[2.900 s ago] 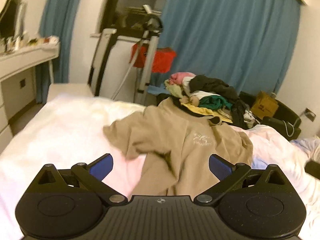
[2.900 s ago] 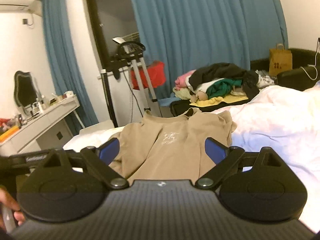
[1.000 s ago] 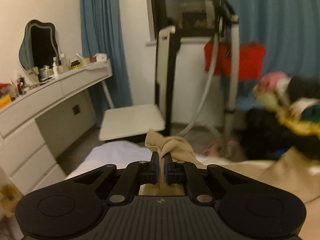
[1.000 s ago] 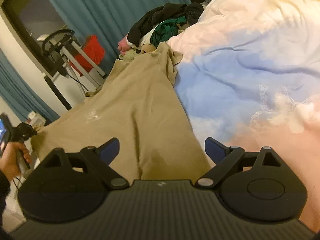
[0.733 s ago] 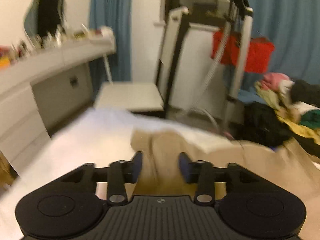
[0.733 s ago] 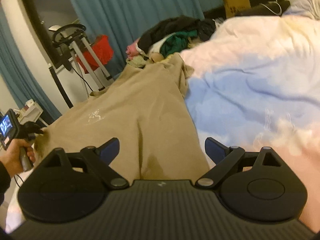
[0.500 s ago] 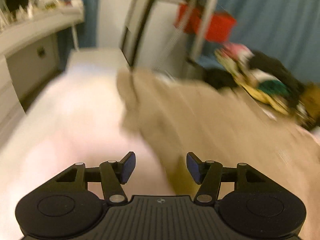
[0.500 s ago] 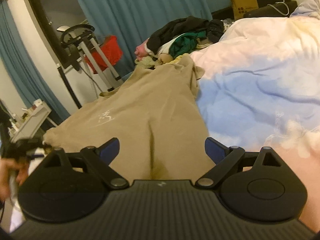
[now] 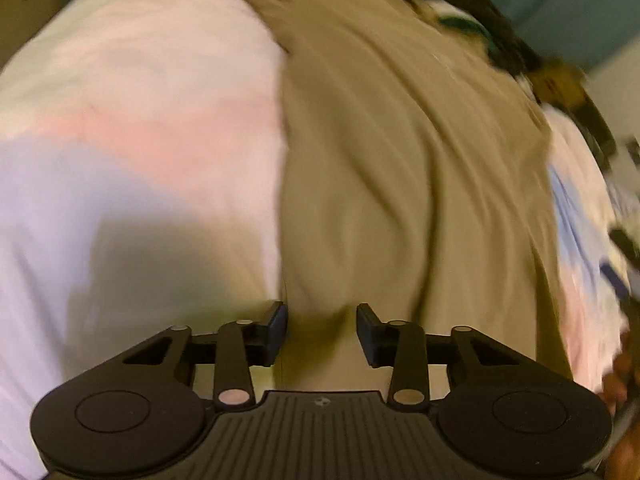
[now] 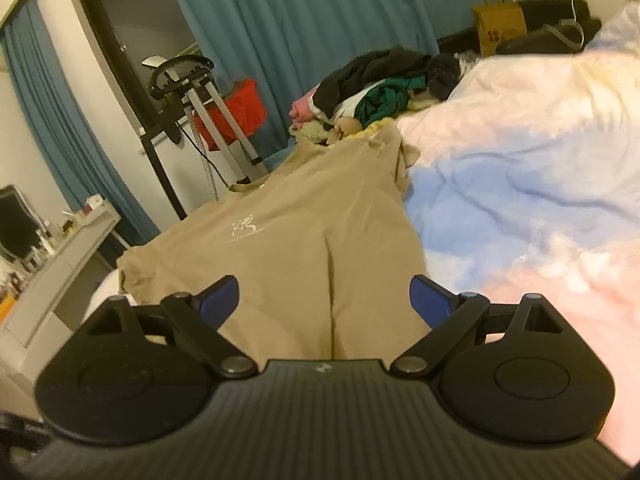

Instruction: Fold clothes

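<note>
A tan shirt (image 9: 400, 168) with a small white chest logo (image 10: 245, 225) lies spread lengthwise on the pastel bedcover (image 9: 140, 128). My left gripper (image 9: 322, 330) is open, low over the shirt's near hem by its left edge, with cloth showing between the fingers; the view is blurred. My right gripper (image 10: 324, 300) is open wide over the shirt's (image 10: 304, 240) near end, and nothing is held between its blue fingertips (image 10: 218, 300).
A pile of mixed clothes (image 10: 372, 96) sits at the far end of the bed. Beyond stand a garment steamer (image 10: 192, 92), a red basket (image 10: 236, 108), blue curtains (image 10: 320, 20) and a white dresser (image 10: 60, 264). A brown paper bag (image 10: 500, 26) sits far right.
My left gripper let go of the shirt corner it was pinching, opened, and swung down and back to the near hem. The right gripper stayed open and shifted slightly.
</note>
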Motion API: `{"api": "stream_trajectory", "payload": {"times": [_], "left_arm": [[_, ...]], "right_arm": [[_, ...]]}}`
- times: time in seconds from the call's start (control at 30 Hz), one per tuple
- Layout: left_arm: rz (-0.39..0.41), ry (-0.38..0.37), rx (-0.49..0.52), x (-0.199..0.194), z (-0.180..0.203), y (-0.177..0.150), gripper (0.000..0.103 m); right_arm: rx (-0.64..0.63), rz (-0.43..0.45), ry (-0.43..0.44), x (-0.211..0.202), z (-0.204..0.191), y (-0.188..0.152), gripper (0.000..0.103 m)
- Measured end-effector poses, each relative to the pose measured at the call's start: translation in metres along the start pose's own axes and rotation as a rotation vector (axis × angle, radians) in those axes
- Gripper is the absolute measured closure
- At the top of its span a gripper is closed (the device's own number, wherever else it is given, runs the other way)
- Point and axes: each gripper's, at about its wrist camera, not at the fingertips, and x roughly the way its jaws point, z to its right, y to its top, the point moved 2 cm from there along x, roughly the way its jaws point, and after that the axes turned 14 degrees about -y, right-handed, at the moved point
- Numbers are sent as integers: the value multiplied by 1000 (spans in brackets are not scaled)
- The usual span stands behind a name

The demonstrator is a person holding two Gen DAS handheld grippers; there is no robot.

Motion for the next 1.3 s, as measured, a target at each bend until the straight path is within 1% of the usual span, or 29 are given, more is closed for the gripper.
{"api": "stream_trajectory", "payload": {"times": [0.03, 0.1, 0.17, 0.23, 0.33, 0.43, 0.47, 0.53, 0.6, 0.63, 0.67, 0.7, 0.73, 0.83, 0.87, 0.97, 1.0, 1.03, 1.07, 1.17, 1.2, 1.23, 1.3], "left_arm": [[-7, 13, 14, 0, 2, -3, 83], [-10, 34, 35, 0, 5, -7, 98], [2, 39, 34, -4, 6, -8, 100], [19, 49, 45, -13, 8, -9, 100], [47, 108, 85, -24, 11, -13, 100], [44, 203, 106, -22, 6, -19, 100], [51, 218, 114, -23, 7, -22, 100], [76, 224, 129, -26, 14, -27, 99], [101, 229, 144, -29, 20, -32, 95], [113, 232, 152, -30, 23, -34, 92], [125, 234, 159, -32, 26, -37, 83], [138, 237, 167, -33, 29, -39, 70], [153, 233, 175, -35, 34, -39, 65], [240, 190, 237, -43, 56, -34, 54], [267, 180, 264, -44, 63, -31, 47], [354, 153, 350, -45, 88, -25, 39], [389, 146, 375, -44, 98, -24, 33], [421, 139, 386, -42, 108, -24, 29], [448, 132, 390, -40, 116, -24, 22], [495, 102, 389, -20, 133, -22, 21], [506, 103, 393, -14, 139, -24, 20], [514, 108, 399, -5, 143, -26, 20], [520, 112, 403, 14, 147, -28, 20]], "right_arm": [[-16, 12, -16, -5, -1, -1, 10], [-35, 20, -37, -13, -2, -3, 10], [-37, 20, -39, -19, -2, -5, 10], [-60, 38, -50, -26, -4, -8, 10], [-103, 75, -67, -35, -9, -10, 10], [-139, 111, -73, -40, -14, -12, 10], [-145, 118, -70, -40, -16, -11, 10], [-153, 127, -65, -40, -18, -12, 10], [-158, 133, -60, -41, -19, -12, 10], [-158, 134, -58, -41, -18, -12, 10], [-154, 133, -54, -42, -18, -12, 10], [-150, 132, -49, -42, -17, -11, 10], [-142, 132, -44, -43, -16, -10, 10], [-118, 135, -32, -43, -14, -7, 10], [-112, 135, -30, -43, -14, -7, 10], [-90, 132, -22, -40, -13, -5, 10], [-81, 127, -21, -39, -12, -4, 10], [-72, 123, -20, -38, -11, -4, 10], [-61, 117, -16, -37, -10, -3, 10], [2, 99, 6, -31, -1, 1, 10], [23, 94, 12, -29, 3, 3, 20], [44, 90, 18, -27, 6, 5, 25], [115, 78, 25, -15, 19, 15, 28]]}}
